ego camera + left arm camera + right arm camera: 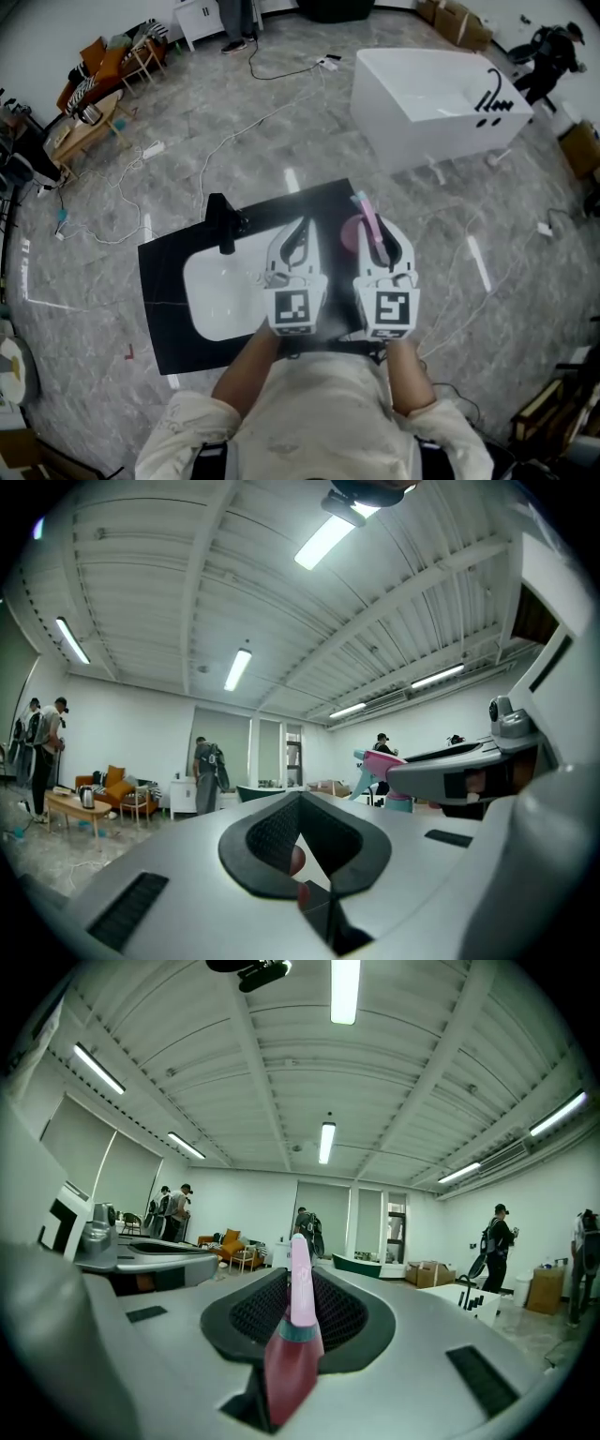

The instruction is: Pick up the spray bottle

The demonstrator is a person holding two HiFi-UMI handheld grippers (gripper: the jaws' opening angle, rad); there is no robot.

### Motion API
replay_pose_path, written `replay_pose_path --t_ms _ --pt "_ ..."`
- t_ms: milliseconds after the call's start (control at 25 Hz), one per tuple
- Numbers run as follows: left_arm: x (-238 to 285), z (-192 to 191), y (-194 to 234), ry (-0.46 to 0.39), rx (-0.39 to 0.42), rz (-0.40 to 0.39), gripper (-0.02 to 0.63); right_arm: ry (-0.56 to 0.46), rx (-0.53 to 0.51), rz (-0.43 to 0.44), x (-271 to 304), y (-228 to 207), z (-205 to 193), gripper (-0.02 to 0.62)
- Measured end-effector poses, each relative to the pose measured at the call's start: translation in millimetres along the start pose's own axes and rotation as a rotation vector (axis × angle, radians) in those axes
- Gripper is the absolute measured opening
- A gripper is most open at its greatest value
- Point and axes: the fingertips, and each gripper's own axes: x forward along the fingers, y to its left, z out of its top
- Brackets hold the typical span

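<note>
In the head view the pink spray bottle [355, 233] hangs above the black counter, its pale trigger head pointing away from me. My right gripper [380, 234] is shut on it. The right gripper view shows the bottle's pink neck [298, 1335] clamped upright between the dark pads, where my right gripper [300, 1279] points level into the room. My left gripper [298, 234] floats just left of it, tips together and nothing held. The left gripper view [300, 808] shows the bottle's spray head [380, 766] and the right gripper's body off to its right.
Below the grippers lies a black counter [169, 309] with a white sink basin [211, 295] and a black faucet [223, 225]. A white bathtub [422, 94] stands on the grey floor beyond. Cables trail across the floor; chairs and a small table [89, 112] sit far left. People stand far off.
</note>
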Motion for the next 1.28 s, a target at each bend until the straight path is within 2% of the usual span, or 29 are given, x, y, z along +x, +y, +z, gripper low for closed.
replay_pose_path --t_ms 320,1280 --pt "-1 3 -10 -0.015 -0.001 -0.037 0.002 -0.018 0.024 -0.036 -9 -5 0 0.086" --pt "-1 -1 -5 -0.005 -0.003 -0.03 0.002 -0.009 0.043 -0.041 0 -7 -10 0.086"
